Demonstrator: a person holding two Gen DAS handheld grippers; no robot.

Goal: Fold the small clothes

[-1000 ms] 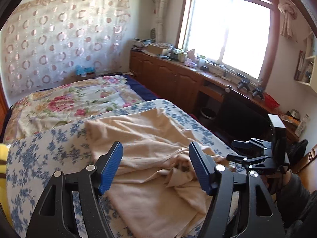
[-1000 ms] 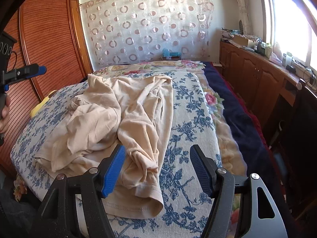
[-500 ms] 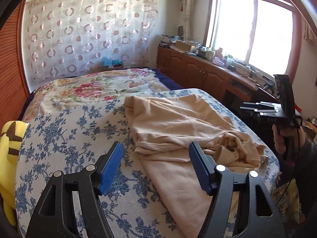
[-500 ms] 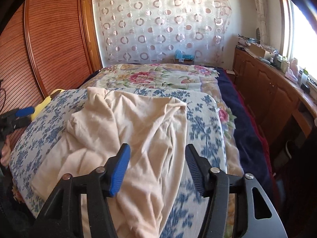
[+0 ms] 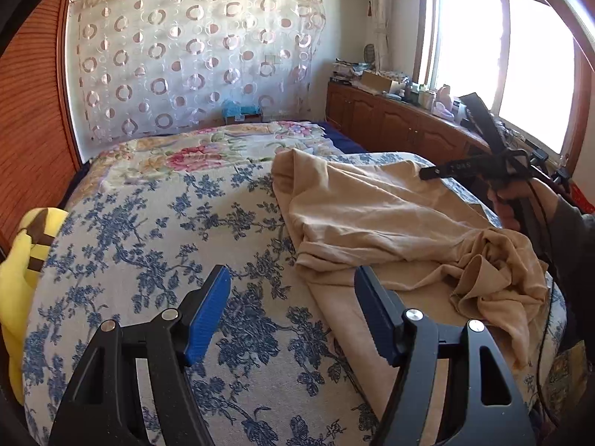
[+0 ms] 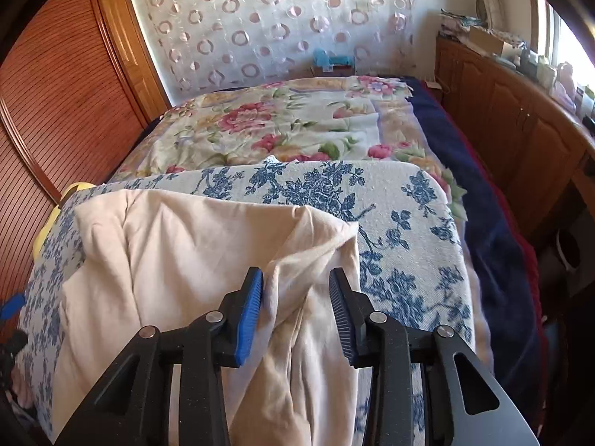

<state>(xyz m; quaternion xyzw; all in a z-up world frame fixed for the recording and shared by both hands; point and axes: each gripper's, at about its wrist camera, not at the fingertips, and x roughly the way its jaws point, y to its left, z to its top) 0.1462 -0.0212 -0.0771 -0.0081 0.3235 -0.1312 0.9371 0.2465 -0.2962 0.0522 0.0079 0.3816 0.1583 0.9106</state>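
Observation:
A beige garment (image 5: 375, 219) lies crumpled on a blue-flowered white cloth (image 5: 156, 245) spread over the bed. My left gripper (image 5: 292, 312) is open and empty, just above the cloth at the garment's left edge. In the right wrist view the garment (image 6: 193, 256) fills the lower middle. My right gripper (image 6: 295, 312) is open, its jaws narrowed and standing on either side of a raised fold of the garment. The right gripper also shows from the side in the left wrist view (image 5: 427, 173), above the garment's far right edge.
A floral bedspread (image 6: 282, 126) covers the far half of the bed. A yellow plush toy (image 5: 18, 271) lies at the bed's left edge. Wooden cabinets (image 6: 520, 126) with clutter run along the right under the window. A wooden wardrobe (image 6: 55, 93) stands at left.
Both grippers swung leftwards and came lower over the bed. The right gripper moved onto the garment and its jaws narrowed around a fold. The left gripper now sits over the bare cloth.

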